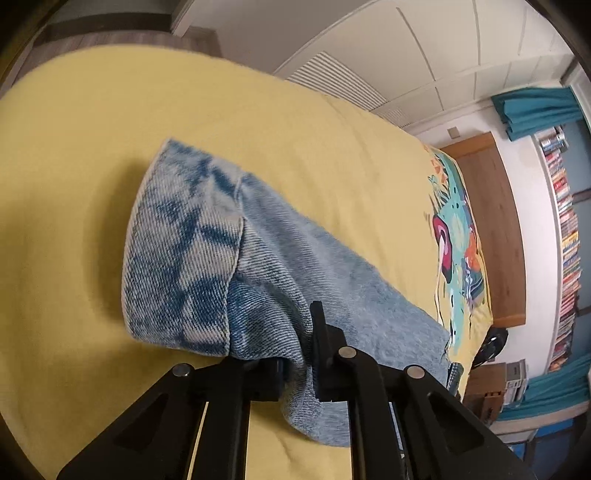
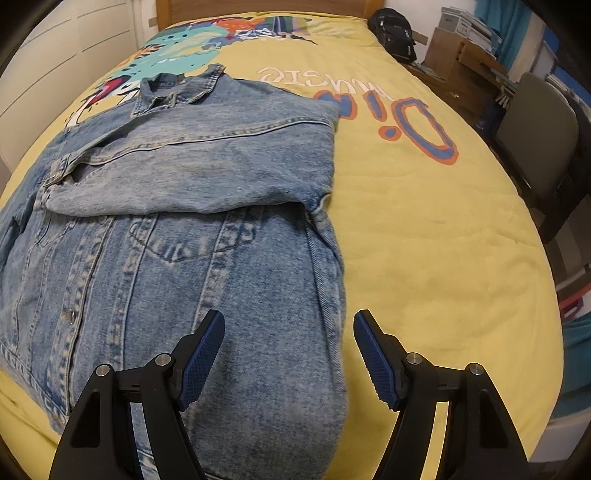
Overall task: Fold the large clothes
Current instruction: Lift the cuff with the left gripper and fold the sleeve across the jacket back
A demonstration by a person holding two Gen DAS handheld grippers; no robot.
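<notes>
The left gripper (image 1: 295, 365) is closed on a fold of the denim sleeve (image 1: 207, 258); its pads are hidden inside the cloth, and the cuff hangs out toward 10 o'clock over the yellow bedspread (image 1: 92, 140). The left view does not show the rest of the jacket; the sleeve is cut off at 4 o'clock. The right view shows the jacket (image 2: 177, 240) lying on the bedspread (image 2: 424, 240), collar (image 2: 177, 88) at 12 o'clock, one sleeve folded across the chest. Its left edge and hem are cut off by the frame. The right gripper (image 2: 288, 354) is wide open and holds nothing, above the jacket's right edge. A black bag (image 2: 395, 33) lies at 1 o'clock.
</notes>
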